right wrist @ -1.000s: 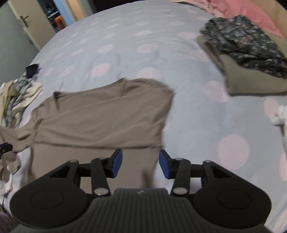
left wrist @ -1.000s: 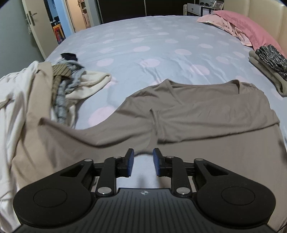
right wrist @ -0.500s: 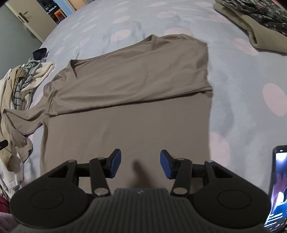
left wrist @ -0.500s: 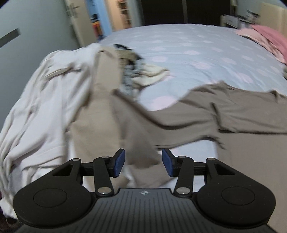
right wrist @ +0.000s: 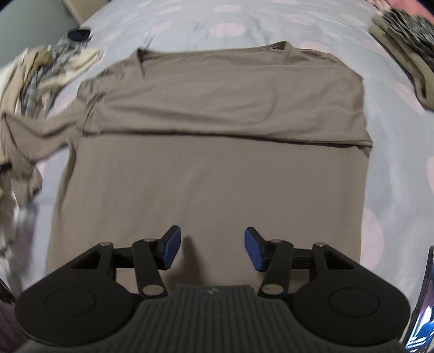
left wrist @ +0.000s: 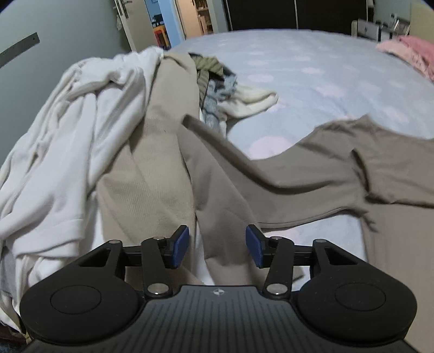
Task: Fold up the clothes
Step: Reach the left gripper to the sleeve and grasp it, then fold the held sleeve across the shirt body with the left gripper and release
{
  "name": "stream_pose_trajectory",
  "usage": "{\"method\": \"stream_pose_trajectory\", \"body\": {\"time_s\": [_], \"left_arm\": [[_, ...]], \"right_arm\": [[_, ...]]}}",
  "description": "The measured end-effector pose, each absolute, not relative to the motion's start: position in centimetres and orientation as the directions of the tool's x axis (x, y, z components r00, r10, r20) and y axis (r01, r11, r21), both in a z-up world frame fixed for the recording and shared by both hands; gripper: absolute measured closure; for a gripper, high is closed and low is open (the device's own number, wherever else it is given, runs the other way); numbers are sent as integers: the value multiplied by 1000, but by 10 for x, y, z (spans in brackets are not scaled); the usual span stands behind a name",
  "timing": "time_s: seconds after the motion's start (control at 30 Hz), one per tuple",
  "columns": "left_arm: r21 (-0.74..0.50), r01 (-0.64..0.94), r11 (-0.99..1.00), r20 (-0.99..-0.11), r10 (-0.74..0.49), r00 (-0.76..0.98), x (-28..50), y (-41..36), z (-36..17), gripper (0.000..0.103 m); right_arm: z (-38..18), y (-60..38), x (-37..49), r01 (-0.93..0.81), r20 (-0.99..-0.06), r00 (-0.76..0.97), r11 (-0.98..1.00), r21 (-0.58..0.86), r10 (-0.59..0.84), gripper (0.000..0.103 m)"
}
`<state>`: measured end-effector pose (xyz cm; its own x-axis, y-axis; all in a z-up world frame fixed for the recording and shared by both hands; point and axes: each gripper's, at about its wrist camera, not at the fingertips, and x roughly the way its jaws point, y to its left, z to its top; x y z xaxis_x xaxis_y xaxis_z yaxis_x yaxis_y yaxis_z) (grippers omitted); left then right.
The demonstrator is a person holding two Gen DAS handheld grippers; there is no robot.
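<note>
On the bed (right wrist: 244,16), spread flat, lies the taupe long-sleeved top (right wrist: 211,173). Its far long edge is already turned over toward the near side, so a doubled band runs across the upper part with the neckline at its far rim. One sleeve (left wrist: 222,190) trails off the left side and drapes over the unsorted pile (left wrist: 89,141); it is not yet folded in. Judged state: first fold of this garment done; sleeve tuck and at least one further fold are left.

Left gripper (left wrist: 217,245): jaws apart, just been closing, sleeve cloth lies between the blue pads, but no pinch is visible. Right gripper (right wrist: 211,248): jaws spread, just been opening, nothing between them; it hangs above the near single-layer part of the top.

Done work: a folded stack (right wrist: 401,38), olive piece beneath, dark patterned piece on top, sits at the far right, well apart from the top. Left to do: the pile of white, beige and striped garments at the left edge.

Surface: pale blue sheet with pink dots, soft, slightly creased. Pink bedding (left wrist: 412,51) is at the far right corner. Phone (right wrist: 423,304) with lit screen is at the near right edge. Room: dim, grey wall, open doorway (left wrist: 162,27) beyond the bed's far left. Both views are somewhat blurred.
</note>
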<state>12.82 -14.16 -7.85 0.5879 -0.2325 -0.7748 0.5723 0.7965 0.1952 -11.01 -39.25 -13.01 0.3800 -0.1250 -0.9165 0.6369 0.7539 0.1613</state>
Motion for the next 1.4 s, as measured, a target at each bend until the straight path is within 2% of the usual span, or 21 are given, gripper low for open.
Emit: {"method": "stream_pose_trajectory", "body": {"time_s": [0.07, 0.1, 0.27, 0.4, 0.57, 0.73, 0.97, 1.17, 1.23, 1.3, 1.4], "left_arm": [[177, 572, 801, -786, -235, 572, 132, -144, -81, 94], [168, 572, 803, -792, -236, 563, 133, -145, -83, 99], [172, 606, 777, -779, -269, 567, 119, -154, -64, 103], [124, 680, 723, -769, -363, 526, 97, -164, -37, 103], [11, 806, 592, -749, -529, 398, 61, -187, -4, 103], [-32, 897, 440, -744, -610, 272, 24, -223, 5, 103], [-40, 952, 304, -797, -585, 153, -17, -263, -24, 103], [-41, 957, 287, -837, -532, 124, -30, -276, -55, 103], [-40, 958, 283, -842, -526, 121, -31, -277, -59, 100], [-37, 960, 277, -843, -525, 119, -31, -277, -59, 82], [-26, 964, 266, -841, -527, 123, -33, -275, -58, 77]], "right_arm": [[-132, -387, -107, 614, -920, 367, 779, 127, -139, 47], [-133, -384, -106, 602, -920, 363, 790, 113, -145, 47], [-138, -375, -106, 566, -932, 316, 824, 35, -177, 47], [-138, -370, -109, 543, -935, 296, 840, -4, -196, 47], [-134, -367, -113, 538, -934, 310, 843, 16, -181, 47], [-126, -362, -117, 528, -923, 340, 849, 29, -180, 47], [-111, -361, -125, 510, -894, 412, 858, 66, -175, 47], [-113, -360, -128, 501, -898, 407, 863, 65, -169, 47], [-112, -360, -128, 497, -896, 411, 866, 62, -171, 47], [-111, -360, -127, 493, -892, 416, 868, 59, -175, 47], [-109, -359, -127, 487, -886, 427, 872, 57, -181, 47]]}}
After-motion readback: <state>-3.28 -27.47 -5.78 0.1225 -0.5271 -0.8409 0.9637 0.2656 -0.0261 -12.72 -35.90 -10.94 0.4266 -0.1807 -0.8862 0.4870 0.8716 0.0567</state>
